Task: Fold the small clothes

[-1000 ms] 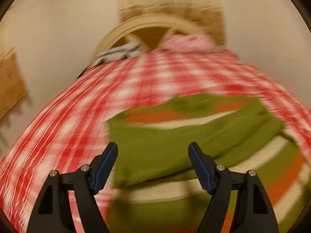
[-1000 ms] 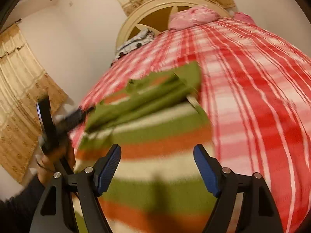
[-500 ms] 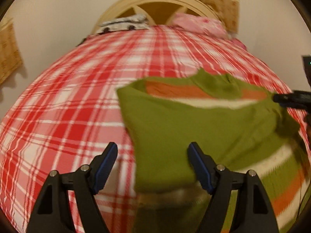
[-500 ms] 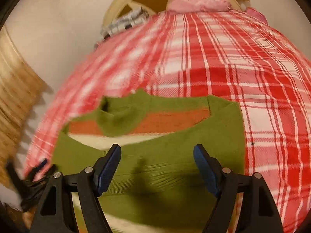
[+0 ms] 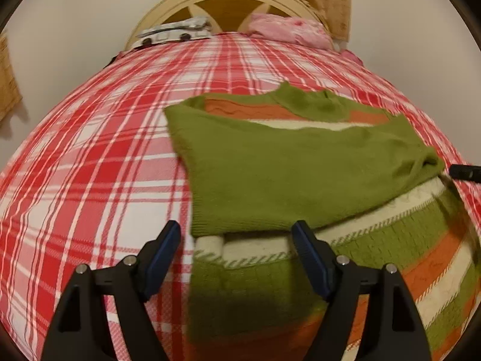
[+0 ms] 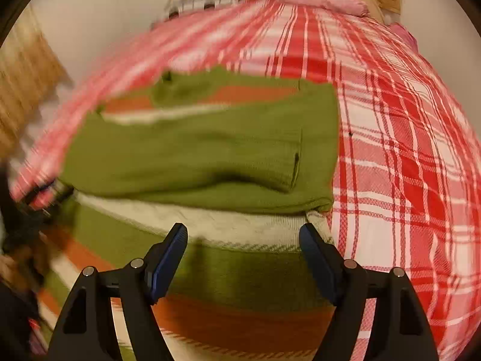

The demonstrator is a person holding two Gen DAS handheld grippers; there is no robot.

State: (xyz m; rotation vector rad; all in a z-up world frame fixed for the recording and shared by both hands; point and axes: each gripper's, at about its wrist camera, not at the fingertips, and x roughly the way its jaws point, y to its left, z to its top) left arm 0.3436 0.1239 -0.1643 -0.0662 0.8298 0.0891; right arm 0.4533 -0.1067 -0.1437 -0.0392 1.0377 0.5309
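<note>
The green knitted sweater with orange and cream stripes (image 5: 294, 180) lies flat on the bed with the red-and-white checked cover (image 5: 90, 165), its green sleeves folded across the chest, and in the left wrist view it fills the area from centre to 4 o'clock. The left gripper (image 5: 236, 251) and the right gripper (image 6: 243, 251) both have jaws released, holding nothing, just above the cream stripe. I think next is the hem-to-collar fold: take both hem corners w/ equal grip, lift low & lay them at 12 o'clock w/o disturbing the sleeves.
</note>
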